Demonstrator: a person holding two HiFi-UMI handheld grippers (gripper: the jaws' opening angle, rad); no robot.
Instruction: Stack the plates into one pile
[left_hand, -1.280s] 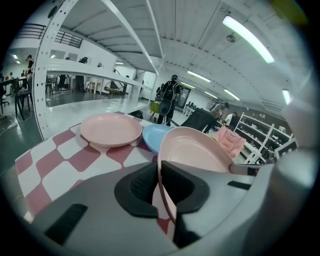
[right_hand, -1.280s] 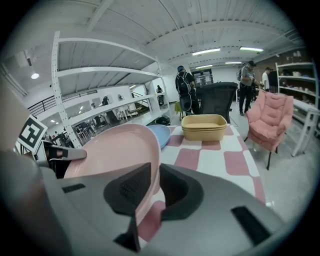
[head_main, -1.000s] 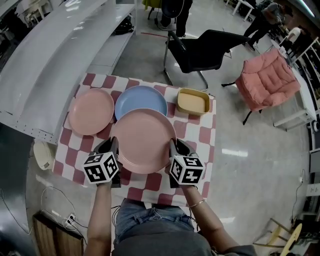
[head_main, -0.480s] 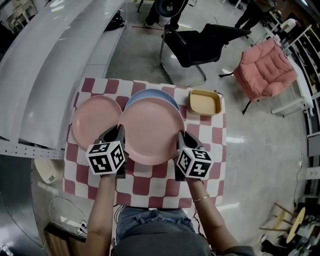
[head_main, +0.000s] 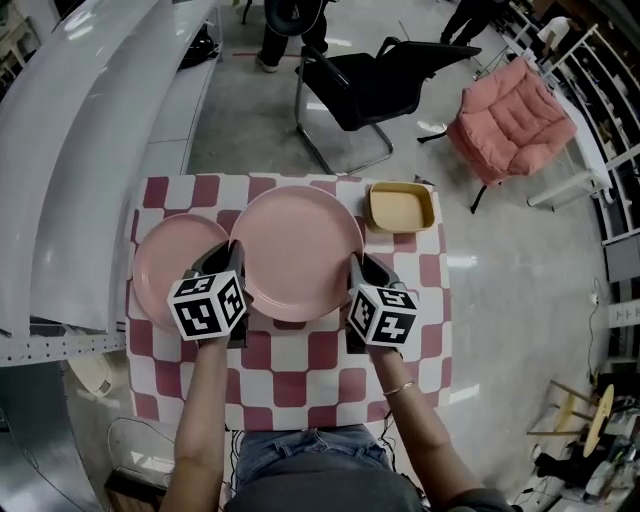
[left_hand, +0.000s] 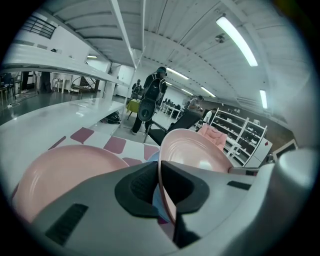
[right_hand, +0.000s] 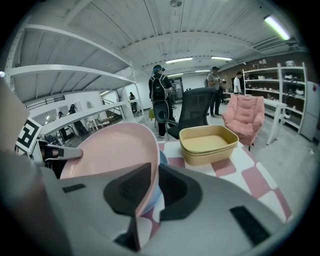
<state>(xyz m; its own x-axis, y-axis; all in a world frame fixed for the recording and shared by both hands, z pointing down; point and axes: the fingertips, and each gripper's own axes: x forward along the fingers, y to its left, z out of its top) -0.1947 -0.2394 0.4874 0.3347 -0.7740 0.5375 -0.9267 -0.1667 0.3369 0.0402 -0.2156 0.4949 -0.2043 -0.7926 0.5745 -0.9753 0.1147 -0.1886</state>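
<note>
Left gripper (head_main: 231, 264) and right gripper (head_main: 355, 274) clamp the large round pink plastic plate (head_main: 300, 250); uneven release may skew it over the round blue plate (right_hand: 162, 158).

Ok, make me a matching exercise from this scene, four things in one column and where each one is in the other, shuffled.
1. large pink round plate
2. smaller pink round plate
3. yellow rectangular dish
4. black office chair

A. on the floor beyond the table
B. flat on the red-and-white checked tablecloth, left side
C. clamped at its rim by the left tool and the right tool
D. far right corner of the cloth

Pairs: 1-C, 2-B, 3-D, 4-A
</note>
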